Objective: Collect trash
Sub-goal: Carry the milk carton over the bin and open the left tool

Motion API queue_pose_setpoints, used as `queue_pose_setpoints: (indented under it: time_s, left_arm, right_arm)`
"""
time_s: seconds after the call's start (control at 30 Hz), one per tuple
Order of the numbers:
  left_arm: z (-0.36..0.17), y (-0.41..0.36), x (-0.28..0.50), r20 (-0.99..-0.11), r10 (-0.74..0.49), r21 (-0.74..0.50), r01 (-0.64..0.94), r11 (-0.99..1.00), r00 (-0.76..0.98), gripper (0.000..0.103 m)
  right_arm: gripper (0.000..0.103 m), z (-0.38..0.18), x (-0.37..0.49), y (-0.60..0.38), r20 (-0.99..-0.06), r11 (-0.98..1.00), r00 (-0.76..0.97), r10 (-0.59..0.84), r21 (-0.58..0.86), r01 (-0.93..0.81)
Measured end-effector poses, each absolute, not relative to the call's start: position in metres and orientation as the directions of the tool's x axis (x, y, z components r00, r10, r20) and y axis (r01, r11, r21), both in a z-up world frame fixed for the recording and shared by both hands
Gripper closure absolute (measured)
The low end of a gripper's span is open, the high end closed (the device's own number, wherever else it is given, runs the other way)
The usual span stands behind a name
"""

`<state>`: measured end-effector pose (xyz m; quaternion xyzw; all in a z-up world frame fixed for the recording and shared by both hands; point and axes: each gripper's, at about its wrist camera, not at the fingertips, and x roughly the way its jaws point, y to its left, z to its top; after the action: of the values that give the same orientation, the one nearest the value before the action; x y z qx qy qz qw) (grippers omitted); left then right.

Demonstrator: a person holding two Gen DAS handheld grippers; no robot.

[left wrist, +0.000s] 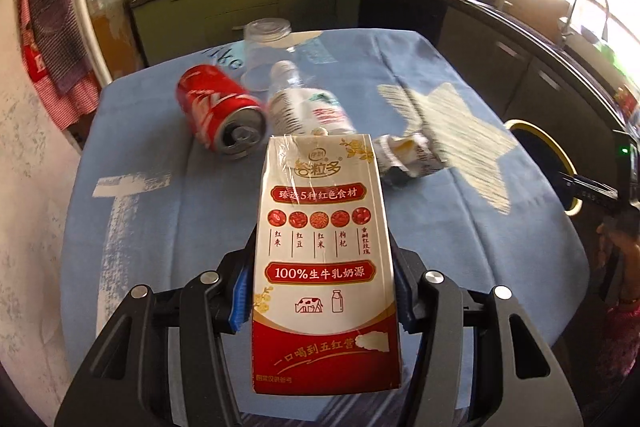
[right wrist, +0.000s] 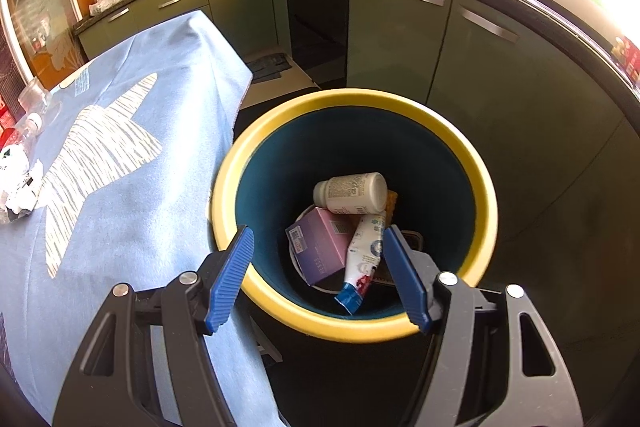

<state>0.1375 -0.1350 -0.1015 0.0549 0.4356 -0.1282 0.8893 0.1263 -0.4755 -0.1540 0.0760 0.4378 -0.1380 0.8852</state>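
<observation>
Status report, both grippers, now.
Left gripper shut on milk carton, above table. Right gripper open, empty, over bin. Nothing blocking.

On the table [left wrist: 120, 227], can [left wrist: 218, 107] lies left of bottle [left wrist: 308, 107], carton [left wrist: 322, 259] before them.

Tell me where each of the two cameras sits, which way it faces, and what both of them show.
Left wrist: rides the left gripper, looking across the blue tablecloth toward the kitchen counter; its fingers clamp a milk carton.
Right wrist: rides the right gripper, looking down into the yellow-rimmed bin; its fingers are open and hold nothing.
Shared: tablecloth, bin, crumpled wrapper, the counter.
</observation>
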Motion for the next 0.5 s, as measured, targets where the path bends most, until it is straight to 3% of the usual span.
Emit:
queue_pose_setpoints:
  time_s: [0.5]
  left_arm:
    - [-0.076, -0.373, 0.159, -0.756, -0.504, -0.057, 0.724, 0.688, 0.418, 0.049]
  right_arm:
    - [0.039, -0.133, 0.073, -0.539, -0.740, 0.889, 0.595, -0.315, -0.011, 0.457]
